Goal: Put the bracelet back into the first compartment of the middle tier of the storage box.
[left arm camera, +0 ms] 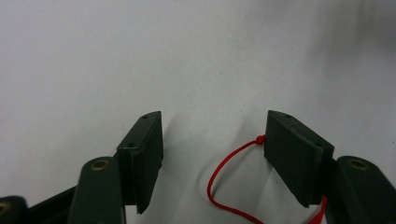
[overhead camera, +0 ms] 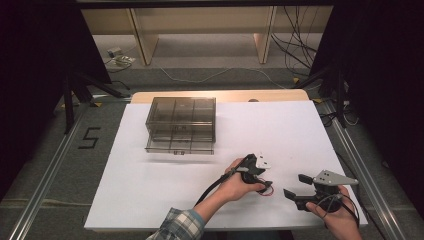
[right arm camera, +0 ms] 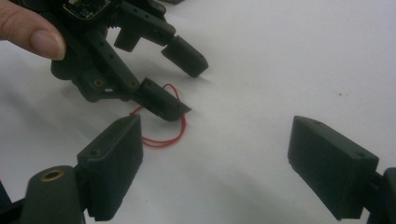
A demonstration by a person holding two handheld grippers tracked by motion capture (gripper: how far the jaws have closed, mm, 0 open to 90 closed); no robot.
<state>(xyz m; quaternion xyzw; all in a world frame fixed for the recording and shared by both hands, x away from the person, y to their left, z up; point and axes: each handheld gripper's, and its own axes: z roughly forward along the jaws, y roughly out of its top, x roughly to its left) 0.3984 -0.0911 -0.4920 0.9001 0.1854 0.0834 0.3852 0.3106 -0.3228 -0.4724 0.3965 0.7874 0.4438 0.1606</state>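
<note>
Red cord [left arm camera: 224, 171], white table [overhead camera: 280, 125], plaid sleeve [overhead camera: 180, 226].

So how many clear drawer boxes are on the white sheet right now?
1. The smoky clear drawer box sits at the far left part of the white sheet, well away from both grippers; nothing similar elsewhere.

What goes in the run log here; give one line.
left tongs: open, over red cord | right tongs: open, empty | drawer box: far, untouched

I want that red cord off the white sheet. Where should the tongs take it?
Pinch the red cord at the loop's free curve, from above: it lies flat on the white sheet, beside the open left tongs.
</note>
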